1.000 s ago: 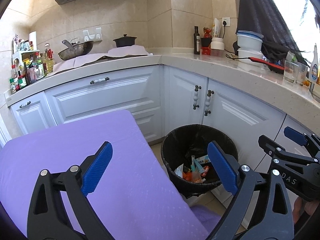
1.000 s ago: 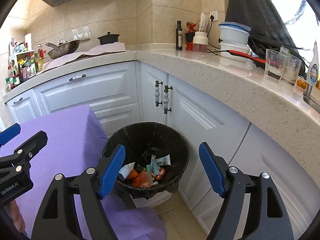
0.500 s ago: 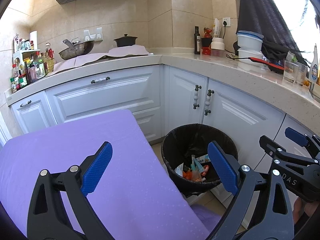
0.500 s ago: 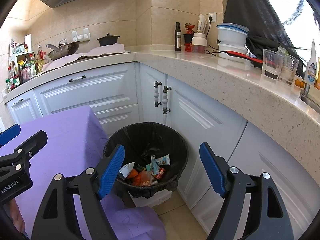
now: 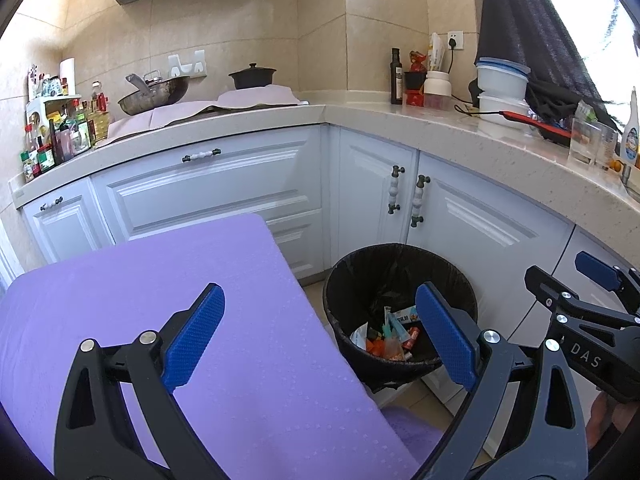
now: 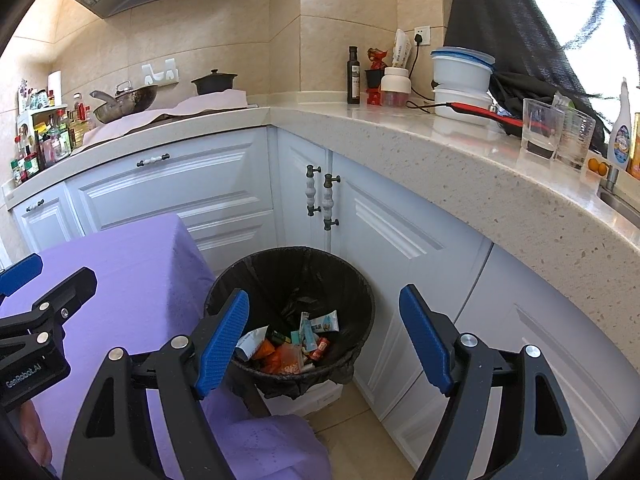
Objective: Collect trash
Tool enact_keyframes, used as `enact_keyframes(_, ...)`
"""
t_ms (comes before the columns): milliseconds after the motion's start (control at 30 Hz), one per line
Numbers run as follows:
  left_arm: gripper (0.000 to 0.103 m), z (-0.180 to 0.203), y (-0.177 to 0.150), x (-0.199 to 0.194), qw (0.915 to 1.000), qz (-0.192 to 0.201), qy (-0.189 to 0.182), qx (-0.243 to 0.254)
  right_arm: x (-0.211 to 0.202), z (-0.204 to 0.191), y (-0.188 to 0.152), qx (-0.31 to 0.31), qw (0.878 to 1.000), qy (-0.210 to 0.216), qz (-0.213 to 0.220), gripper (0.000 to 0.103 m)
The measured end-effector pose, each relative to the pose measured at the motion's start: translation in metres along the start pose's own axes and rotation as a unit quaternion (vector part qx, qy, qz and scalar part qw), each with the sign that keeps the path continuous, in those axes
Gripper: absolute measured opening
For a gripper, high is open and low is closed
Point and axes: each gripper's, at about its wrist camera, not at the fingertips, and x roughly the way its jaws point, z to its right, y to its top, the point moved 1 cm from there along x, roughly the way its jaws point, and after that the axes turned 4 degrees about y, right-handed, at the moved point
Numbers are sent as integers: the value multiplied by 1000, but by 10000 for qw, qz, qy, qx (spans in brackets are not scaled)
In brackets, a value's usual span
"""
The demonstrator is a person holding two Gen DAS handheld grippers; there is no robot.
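Observation:
A black-lined trash bin [image 5: 400,264] stands on the floor by the corner cabinets; it also shows in the right wrist view [image 6: 292,268]. Several wrappers and packets [image 6: 296,344] lie in its bottom, also seen in the left wrist view [image 5: 388,336]. My left gripper [image 5: 320,336] is open and empty, held over the edge of the purple-covered table [image 5: 160,280]. My right gripper [image 6: 324,340] is open and empty, held above the bin. Each gripper shows at the edge of the other's view.
White cabinets [image 5: 224,184] and a speckled countertop [image 6: 460,160] wrap around the corner behind the bin. On the counter stand a wok [image 5: 154,94], a black pot [image 5: 252,76], bottles [image 5: 60,136], stacked white containers [image 6: 460,76] and glasses [image 6: 540,128].
Both grippers stay open and almost still. The views drift only slightly.

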Motion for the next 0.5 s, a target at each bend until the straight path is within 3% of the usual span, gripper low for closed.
enact_keyframes(500,94,-1,-1,7,9999,-118,-6,-64,2,2,0,7,10000,-9,-39,76)
